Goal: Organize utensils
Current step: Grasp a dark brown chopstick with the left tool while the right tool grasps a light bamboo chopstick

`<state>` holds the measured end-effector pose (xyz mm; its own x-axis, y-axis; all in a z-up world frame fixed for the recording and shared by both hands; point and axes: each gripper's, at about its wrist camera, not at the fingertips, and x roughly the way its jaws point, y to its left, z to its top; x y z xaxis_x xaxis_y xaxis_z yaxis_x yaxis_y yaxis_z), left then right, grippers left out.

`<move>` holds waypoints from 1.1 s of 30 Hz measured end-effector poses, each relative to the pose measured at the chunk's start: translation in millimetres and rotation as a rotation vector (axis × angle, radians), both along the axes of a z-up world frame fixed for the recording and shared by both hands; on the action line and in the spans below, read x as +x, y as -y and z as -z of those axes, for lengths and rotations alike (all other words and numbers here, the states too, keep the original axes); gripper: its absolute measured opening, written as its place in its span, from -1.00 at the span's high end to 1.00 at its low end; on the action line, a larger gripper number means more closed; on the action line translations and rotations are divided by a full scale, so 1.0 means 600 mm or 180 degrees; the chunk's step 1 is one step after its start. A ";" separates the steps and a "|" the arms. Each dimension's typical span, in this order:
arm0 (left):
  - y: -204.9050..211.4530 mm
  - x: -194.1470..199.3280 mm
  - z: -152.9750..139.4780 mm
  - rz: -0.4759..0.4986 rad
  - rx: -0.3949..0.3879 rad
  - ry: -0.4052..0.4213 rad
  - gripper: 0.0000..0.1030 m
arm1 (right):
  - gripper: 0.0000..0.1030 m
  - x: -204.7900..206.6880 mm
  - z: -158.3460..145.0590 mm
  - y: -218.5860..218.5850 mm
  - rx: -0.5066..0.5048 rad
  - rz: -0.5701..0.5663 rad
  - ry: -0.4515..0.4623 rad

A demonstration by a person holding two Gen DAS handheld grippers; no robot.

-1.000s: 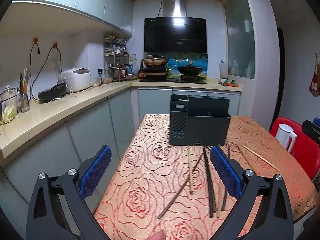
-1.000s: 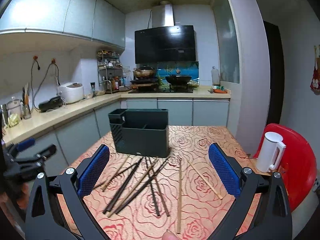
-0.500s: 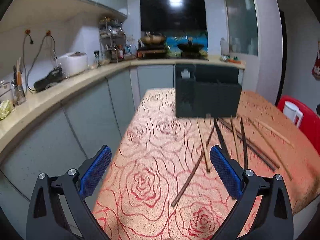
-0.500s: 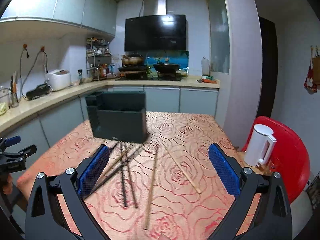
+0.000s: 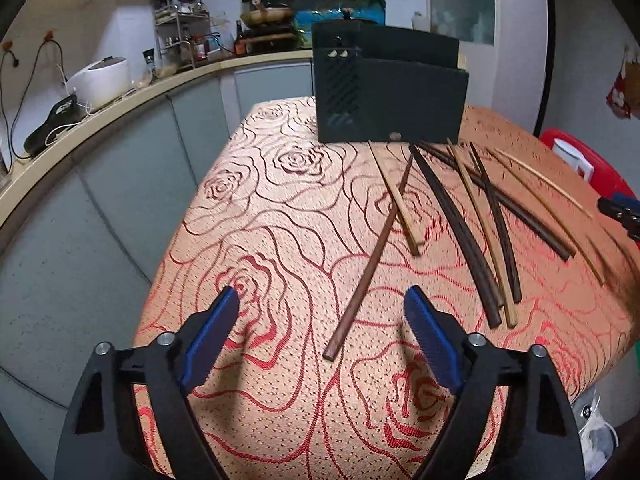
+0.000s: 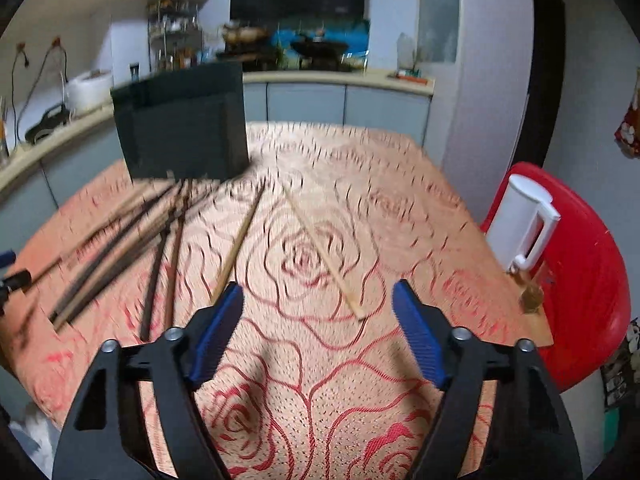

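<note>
Several chopsticks lie loose on the rose-patterned tablecloth (image 5: 280, 216) in front of a dark utensil holder (image 5: 390, 92). In the left wrist view a brown chopstick (image 5: 368, 268) ends just ahead of my left gripper (image 5: 322, 312), between the lines of its jaws but untouched; the jaws are closing with nothing pressed. Dark and pale chopsticks (image 5: 460, 232) fan out to the right. In the right wrist view my right gripper (image 6: 318, 304) hovers low over the cloth, jaws closing and empty, with a pale chopstick (image 6: 326, 258) ending just ahead of it and another pale stick (image 6: 240, 236) by its left finger. The holder (image 6: 180, 128) is at the back left.
A white kettle (image 6: 520, 224) stands on a red chair (image 6: 588, 280) right of the table. Kitchen counters (image 5: 120, 104) with a rice cooker run along the left and back. The other gripper's blue tip (image 5: 620, 208) shows at the right edge of the left wrist view.
Both grippers have dropped toward the table and tilted downward, so the chopsticks now lie close ahead. Both pairs of jaws have narrowed from their widest. The right view is motion-blurred.
</note>
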<state>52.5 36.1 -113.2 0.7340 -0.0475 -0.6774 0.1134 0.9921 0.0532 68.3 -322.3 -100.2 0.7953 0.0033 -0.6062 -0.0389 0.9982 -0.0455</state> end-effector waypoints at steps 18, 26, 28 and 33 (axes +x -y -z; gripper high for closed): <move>0.012 0.011 0.020 0.0147 -0.0111 -0.0113 0.20 | 0.38 0.057 0.038 0.029 0.0065 0.0003 -0.0365; 0.016 0.010 0.020 0.0176 -0.0093 -0.0098 0.22 | 0.36 0.076 0.042 0.059 0.0202 0.0090 -0.0522; 0.016 0.010 0.020 0.0177 -0.0099 -0.0095 0.24 | 0.36 0.076 0.041 0.051 0.0143 -0.0010 -0.0523; 0.023 0.005 0.019 0.0237 -0.0098 -0.0070 0.60 | 0.72 0.069 0.043 0.028 -0.0028 -0.0165 -0.0481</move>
